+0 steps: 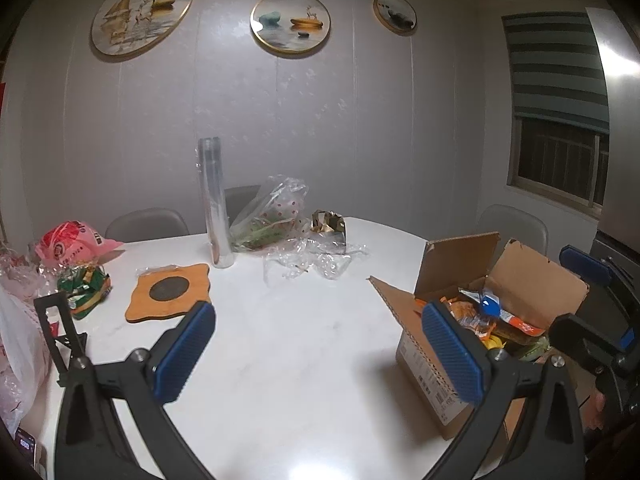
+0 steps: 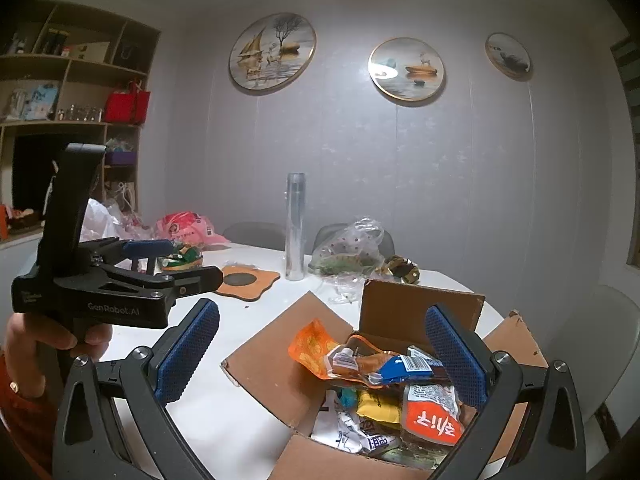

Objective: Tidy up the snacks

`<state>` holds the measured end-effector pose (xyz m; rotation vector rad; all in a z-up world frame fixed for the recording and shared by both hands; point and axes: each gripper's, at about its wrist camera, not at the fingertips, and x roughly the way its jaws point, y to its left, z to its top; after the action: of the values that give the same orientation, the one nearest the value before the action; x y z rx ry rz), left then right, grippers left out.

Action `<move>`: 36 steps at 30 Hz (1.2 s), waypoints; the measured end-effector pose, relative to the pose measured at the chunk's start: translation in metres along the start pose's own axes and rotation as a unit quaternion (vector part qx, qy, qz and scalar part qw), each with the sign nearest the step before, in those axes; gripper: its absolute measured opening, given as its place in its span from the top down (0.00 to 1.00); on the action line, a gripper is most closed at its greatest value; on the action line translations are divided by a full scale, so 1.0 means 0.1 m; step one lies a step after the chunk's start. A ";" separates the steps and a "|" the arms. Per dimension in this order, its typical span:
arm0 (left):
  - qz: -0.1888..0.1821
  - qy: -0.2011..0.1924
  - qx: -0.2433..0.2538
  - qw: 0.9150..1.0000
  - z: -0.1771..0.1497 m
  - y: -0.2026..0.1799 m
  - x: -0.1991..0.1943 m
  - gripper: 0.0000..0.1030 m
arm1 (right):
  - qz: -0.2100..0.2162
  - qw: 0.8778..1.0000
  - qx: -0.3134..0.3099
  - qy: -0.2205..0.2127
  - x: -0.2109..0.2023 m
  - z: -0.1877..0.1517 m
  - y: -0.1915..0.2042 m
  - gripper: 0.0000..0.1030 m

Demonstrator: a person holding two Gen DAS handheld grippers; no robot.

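Observation:
An open cardboard box (image 1: 436, 364) (image 2: 276, 364) of snack packets stands on the white table, at its right side. Orange, blue, yellow and red-orange packets (image 2: 376, 364) lie heaped inside. My left gripper (image 1: 320, 354) is open and empty above bare table, left of the box. My right gripper (image 2: 322, 356) is open and empty, hovering just over the box's packets. The left gripper also shows in the right wrist view (image 2: 172, 260), and the right gripper at the left wrist view's right edge (image 1: 592, 296). A green snack pack (image 1: 86, 288) lies at the far left.
A tall clear cylinder (image 1: 214, 204) stands mid-table. Beside it are a wooden coaster (image 1: 170, 292), crumpled clear plastic bags (image 1: 276, 216), a gold wrapper (image 1: 328, 226) and a pink bag (image 1: 72, 240). Chairs ring the table; shelves (image 2: 72, 92) stand at left.

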<state>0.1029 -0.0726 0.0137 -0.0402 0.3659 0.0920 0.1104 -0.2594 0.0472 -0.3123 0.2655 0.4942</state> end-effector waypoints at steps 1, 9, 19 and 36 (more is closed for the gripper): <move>-0.001 0.001 0.002 1.000 0.00 -0.01 0.00 0.01 | -0.001 1.000 0.001 0.000 0.00 0.00 0.00 0.00; -0.012 0.004 0.009 1.000 -0.01 -0.07 0.00 0.01 | -0.004 1.000 0.006 0.003 -0.04 -0.03 -0.02 0.00; -0.018 0.002 0.007 1.000 -0.01 -0.10 -0.02 0.01 | -0.003 1.000 0.007 0.004 -0.05 -0.04 -0.03 0.00; -0.023 0.007 0.006 1.000 -0.01 -0.12 -0.02 0.01 | -0.005 1.000 0.014 0.007 -0.03 -0.07 -0.03 0.00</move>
<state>0.1019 -0.0845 0.0133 -0.0383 0.3782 0.0435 0.1082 -0.2656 0.0426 -0.2887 0.2836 0.4787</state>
